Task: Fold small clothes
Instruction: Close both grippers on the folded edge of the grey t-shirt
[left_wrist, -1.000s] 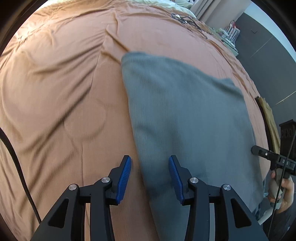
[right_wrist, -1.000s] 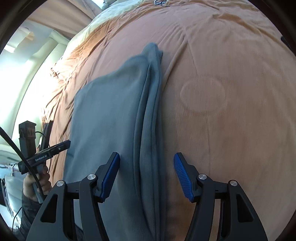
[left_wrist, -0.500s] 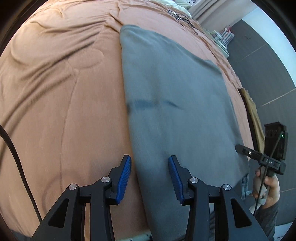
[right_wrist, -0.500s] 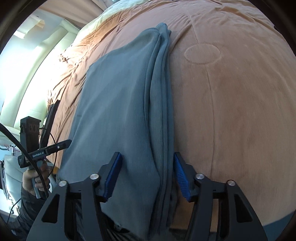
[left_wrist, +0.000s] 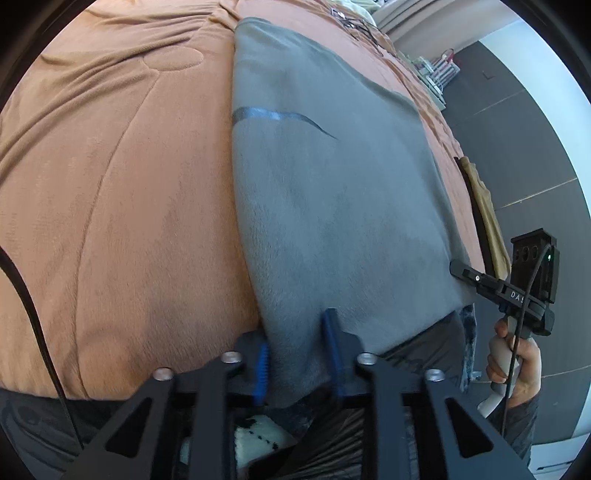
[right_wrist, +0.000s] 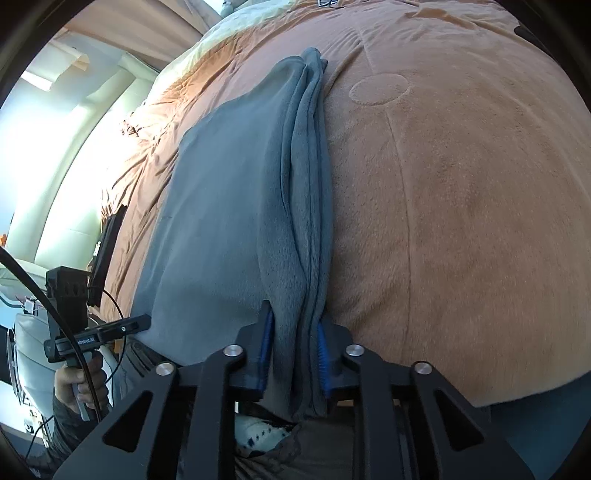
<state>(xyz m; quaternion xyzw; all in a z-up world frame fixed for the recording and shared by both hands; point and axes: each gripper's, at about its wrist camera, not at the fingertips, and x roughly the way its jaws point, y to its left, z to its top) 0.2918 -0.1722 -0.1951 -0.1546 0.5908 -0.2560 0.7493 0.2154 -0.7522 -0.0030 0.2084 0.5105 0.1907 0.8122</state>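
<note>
Both tongs just closed: left tongs (left_wrist: 295, 347) and right tongs (right_wrist: 293, 347) pinch grey garment's (left_wrist: 332, 192) near corners on bed (left_wrist: 110, 203). Lift together, evenly, fold away.

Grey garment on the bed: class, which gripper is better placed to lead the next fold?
Probably the right gripper: its just-closed jaws clamp the grey garment at its bunched, layered edge. The left gripper pinches only the flat near corner.

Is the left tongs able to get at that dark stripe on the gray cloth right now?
Probably not yet. The left tongs have just closed on the near edge of the gray cloth. Nothing covers the dark stripe, but it lies farther up the cloth.
</note>
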